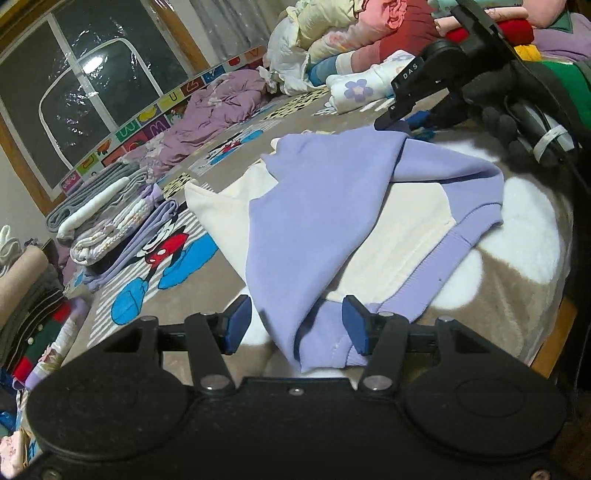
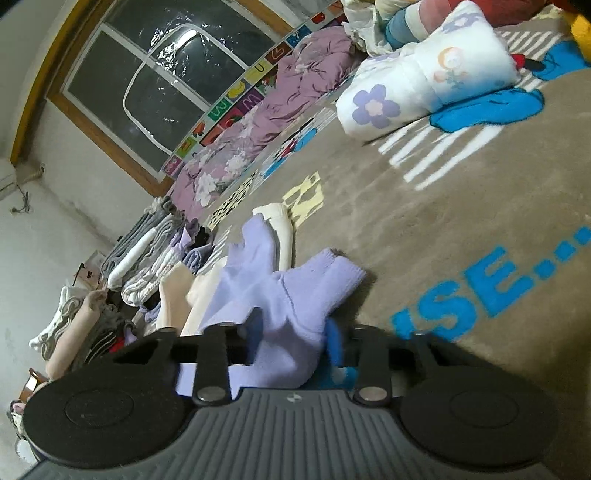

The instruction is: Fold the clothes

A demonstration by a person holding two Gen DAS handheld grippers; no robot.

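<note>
Folded stack point(image 1: 110, 218): far left on the blanket point(image 1: 517, 280), set aside in a row.
Left hand-held gripper point(image 1: 297, 326): jaws wide, straddling the near hem, apparently ready to pinch.
Sweatshirt point(image 1: 332, 221): lilac and cream, mid-blanket, sleeve laid across the body; judged partly folded.
Right hand-held gripper point(image 2: 295, 339): fingers around the lilac cuff; cannot tell if clamped.
Unsorted pile point(image 1: 369, 33): far right, behind.
</note>
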